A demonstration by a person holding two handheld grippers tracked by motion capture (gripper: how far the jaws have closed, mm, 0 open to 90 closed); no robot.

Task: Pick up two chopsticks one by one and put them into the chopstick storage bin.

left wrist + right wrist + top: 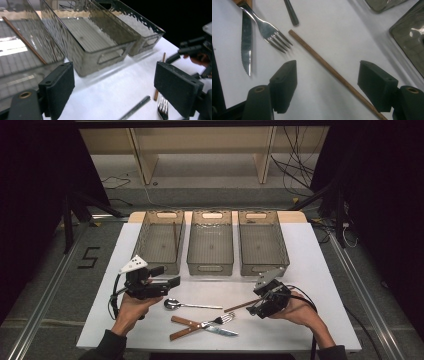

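The right gripper [327, 85] hovers over a wooden chopstick [329, 68], jaws apart; the left gripper [113, 87] is spread wide, holding nothing.

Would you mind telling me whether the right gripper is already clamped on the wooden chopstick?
No: in the right gripper view the right gripper stands open, the wooden chopstick lying on the table between its pads, clear of both.

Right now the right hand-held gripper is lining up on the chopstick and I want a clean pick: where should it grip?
Mid-shaft, from above. The chopstick lies flat and bare there, between the open right hand-held gripper jaws; its far end nears the fork.
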